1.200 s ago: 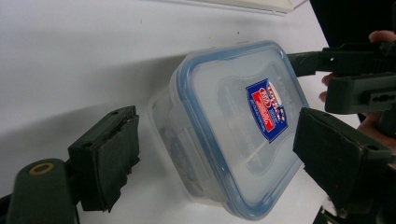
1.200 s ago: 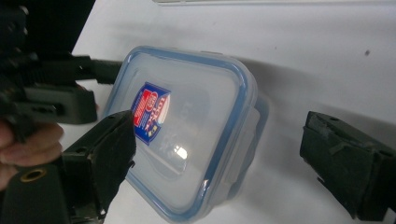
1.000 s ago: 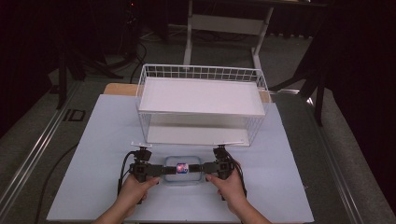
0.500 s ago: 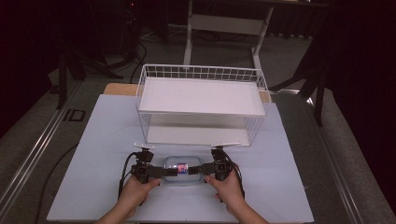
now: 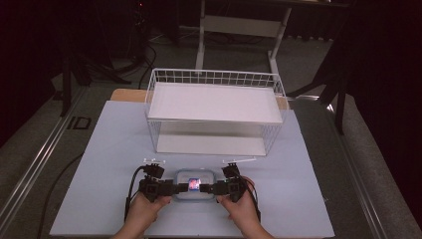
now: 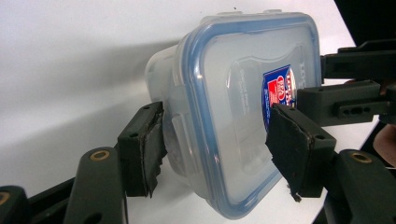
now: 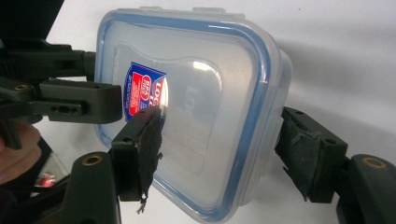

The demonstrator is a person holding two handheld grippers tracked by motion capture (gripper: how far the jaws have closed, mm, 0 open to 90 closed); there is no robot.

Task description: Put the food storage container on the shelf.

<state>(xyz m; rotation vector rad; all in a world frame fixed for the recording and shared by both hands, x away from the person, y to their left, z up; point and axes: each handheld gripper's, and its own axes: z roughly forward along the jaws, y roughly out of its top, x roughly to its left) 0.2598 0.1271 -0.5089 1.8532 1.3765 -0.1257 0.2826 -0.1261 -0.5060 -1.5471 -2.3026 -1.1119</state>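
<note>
The left hand-held gripper (image 6: 215, 144), its jaws just closing, is clamping one short end of the box (image 5: 194, 185); the right hand-held gripper (image 7: 219, 154), jaws partly apart, is bracketing the opposite end, pads close against it. The lidded box is sitting between them near the bench's (image 5: 99, 149) front edge, long axis running gripper to gripper, the wire rack (image 5: 214, 114) standing beyond.

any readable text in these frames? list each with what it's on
"ID": dark marking on the grey floor left of the table, high view.
"LO...": raised letters moulded into the container lid, cut off by glare, right gripper view.
Red and blue sticker on the lid: print too small and blurred to read in either gripper view.
Faint embossed lines on the lid left of the sticker, left gripper view: unreadable.
</note>
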